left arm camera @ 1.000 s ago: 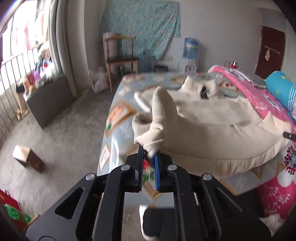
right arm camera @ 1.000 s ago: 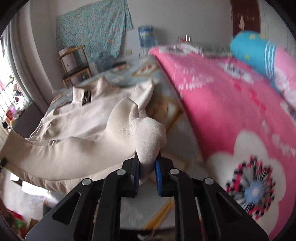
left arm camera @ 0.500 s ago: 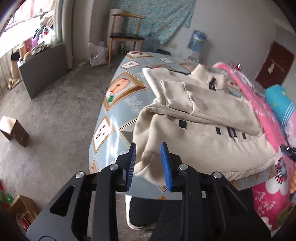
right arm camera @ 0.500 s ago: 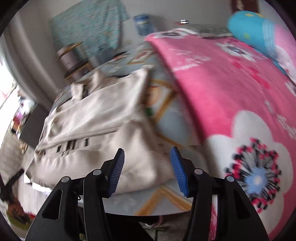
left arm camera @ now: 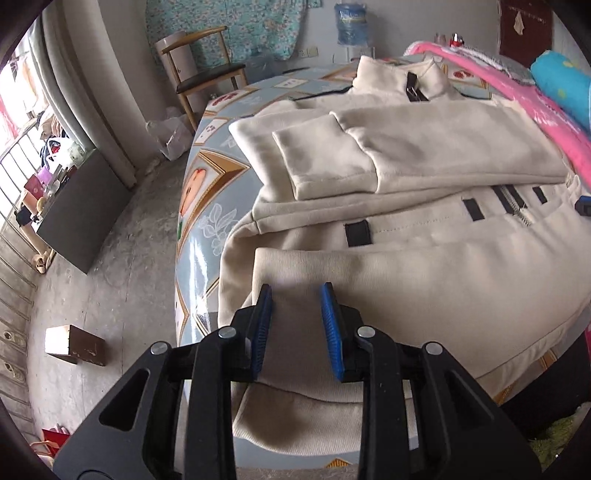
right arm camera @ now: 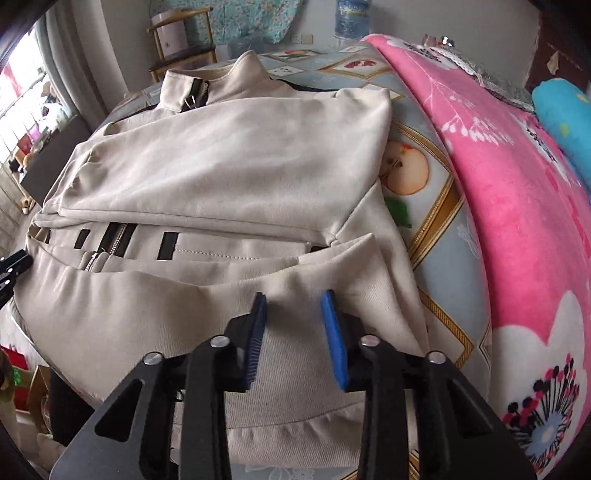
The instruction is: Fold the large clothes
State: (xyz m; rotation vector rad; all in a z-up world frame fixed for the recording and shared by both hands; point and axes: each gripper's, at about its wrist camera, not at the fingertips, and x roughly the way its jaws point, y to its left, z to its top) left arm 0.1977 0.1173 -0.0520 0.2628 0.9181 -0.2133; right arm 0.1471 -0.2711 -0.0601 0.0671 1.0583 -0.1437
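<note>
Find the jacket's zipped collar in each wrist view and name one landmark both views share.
Left wrist view: the collar sits at upper right of centre, on the far end of the beige jacket.
Right wrist view: the collar sits at upper left of centre, its zip pull hanging down.
Shared landmark: the blue water bottle by the far wall.

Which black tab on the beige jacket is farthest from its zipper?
The leftmost tab, standing alone; the other two closely flank the zipper.
</note>
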